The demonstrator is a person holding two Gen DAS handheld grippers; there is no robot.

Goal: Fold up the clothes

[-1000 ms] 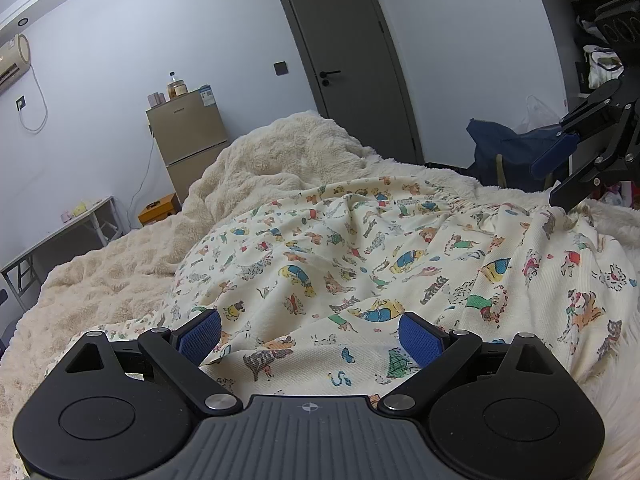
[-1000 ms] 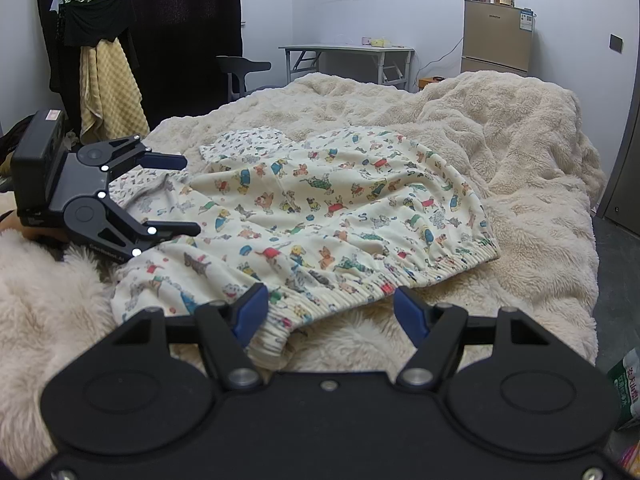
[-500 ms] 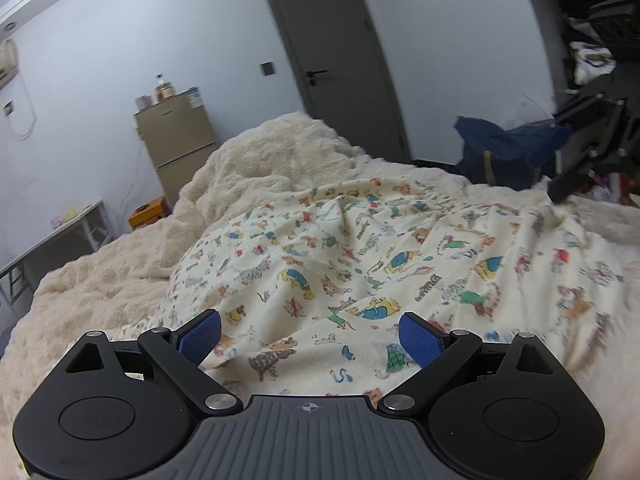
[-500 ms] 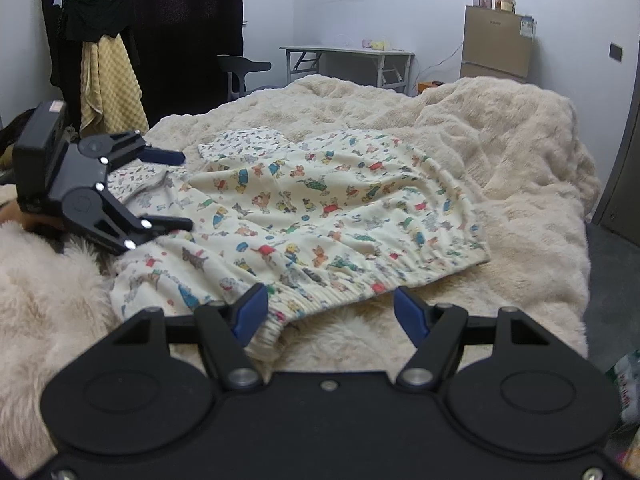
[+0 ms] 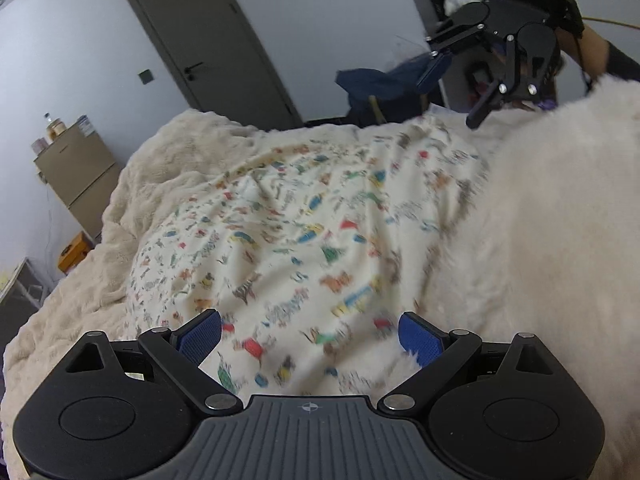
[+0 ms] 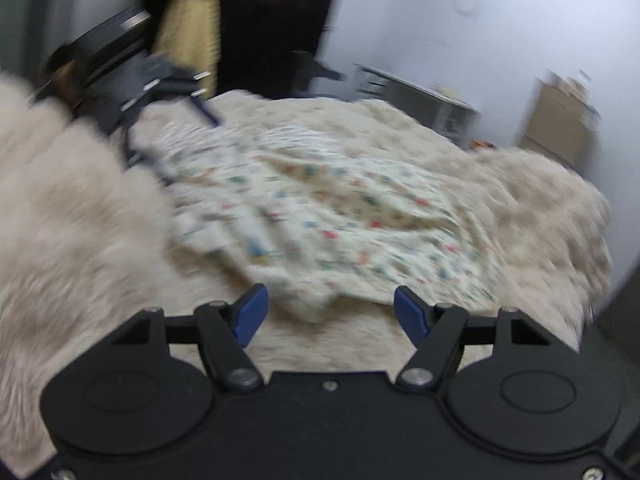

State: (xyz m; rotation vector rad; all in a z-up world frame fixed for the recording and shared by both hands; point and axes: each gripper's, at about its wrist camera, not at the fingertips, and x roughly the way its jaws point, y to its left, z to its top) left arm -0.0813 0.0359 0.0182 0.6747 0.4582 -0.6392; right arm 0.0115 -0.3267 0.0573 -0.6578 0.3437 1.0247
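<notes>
One cream, cartoon-printed cotton garment [image 5: 304,216] is lying spread on the shaggy beige blanket [image 5: 540,240]. Both grippers are tilting downward over its edges: left gripper [image 5: 310,336] gaping, empty; right gripper [image 6: 328,312] likewise parted, gripping nothing.

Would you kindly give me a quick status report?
Left gripper and right gripper open, empty. Printed garment spread unfolded on fluffy blanket. Nothing in the way.

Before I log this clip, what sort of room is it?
Most likely a bedroom: a bed under a fluffy cream blanket, a closed door, and clothes hanging by a dark curtain.
</notes>
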